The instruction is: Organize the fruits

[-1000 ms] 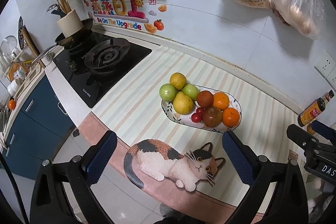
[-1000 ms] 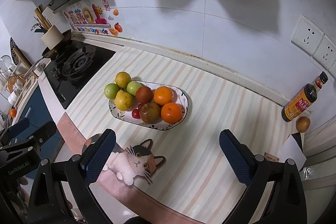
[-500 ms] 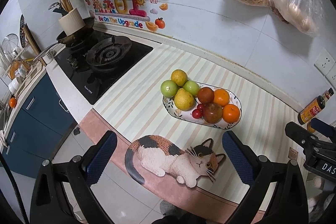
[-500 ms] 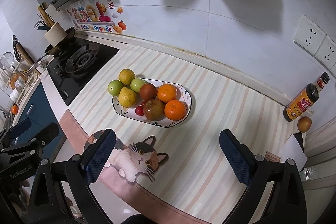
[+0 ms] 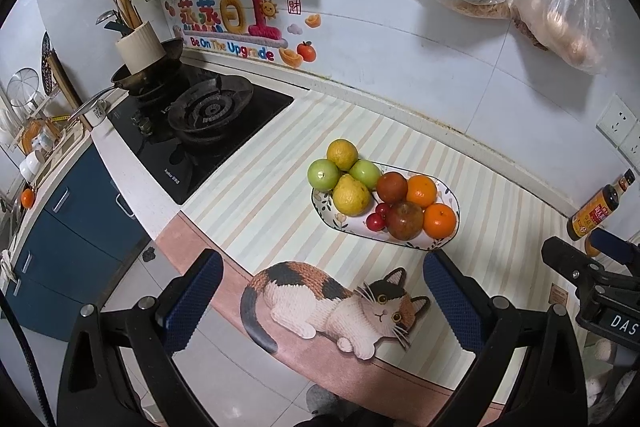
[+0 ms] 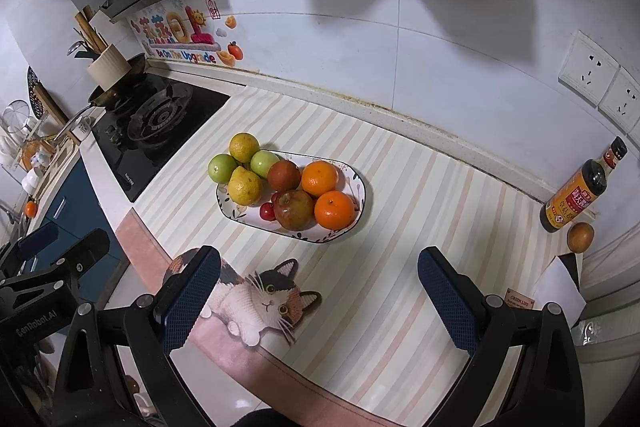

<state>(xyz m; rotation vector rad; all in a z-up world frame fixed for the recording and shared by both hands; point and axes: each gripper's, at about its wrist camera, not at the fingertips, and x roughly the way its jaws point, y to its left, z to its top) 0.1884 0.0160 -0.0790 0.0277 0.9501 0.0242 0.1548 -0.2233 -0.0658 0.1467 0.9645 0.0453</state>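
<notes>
Both grippers hang over the near edge of the bench, and neither one holds anything. The left gripper (image 5: 320, 303) has its fingers spread wide, and so does the right gripper (image 6: 320, 303).

The fruits sit ahead of both, grouped on the oval plate (image 6: 362, 195) out on the striped mat (image 6: 420, 267). On the left end of the plate: 2 green apples (image 6: 222, 167), 1 yellow citrus (image 6: 243, 147) at the far side, and 1 yellow pear-like fruit (image 6: 245, 186) nearer. On the right end: 2 oranges (image 6: 334, 209), 1 dark reddish fruit (image 6: 283, 175), 1 red apple (image 6: 294, 209), and small red cherries (image 6: 267, 211) tucked in the middle. The plate's long axis runs left-far to right-near across the bench.

One more fruit counts here: a small brown round one (image 6: 580, 237) sits alone at the far right, just beside the sauce bottle (image 6: 580, 191), well apart from the plate.

From the left view the plate lies ahead and a touch right of centre; from the right view it lies ahead and left. The right gripper is plainly the nearer one to that stray brown fruit.

The fruit lies colour-grouped on the plate. That fits a finished sort, or one with the stray fruit left to bring in.
</notes>
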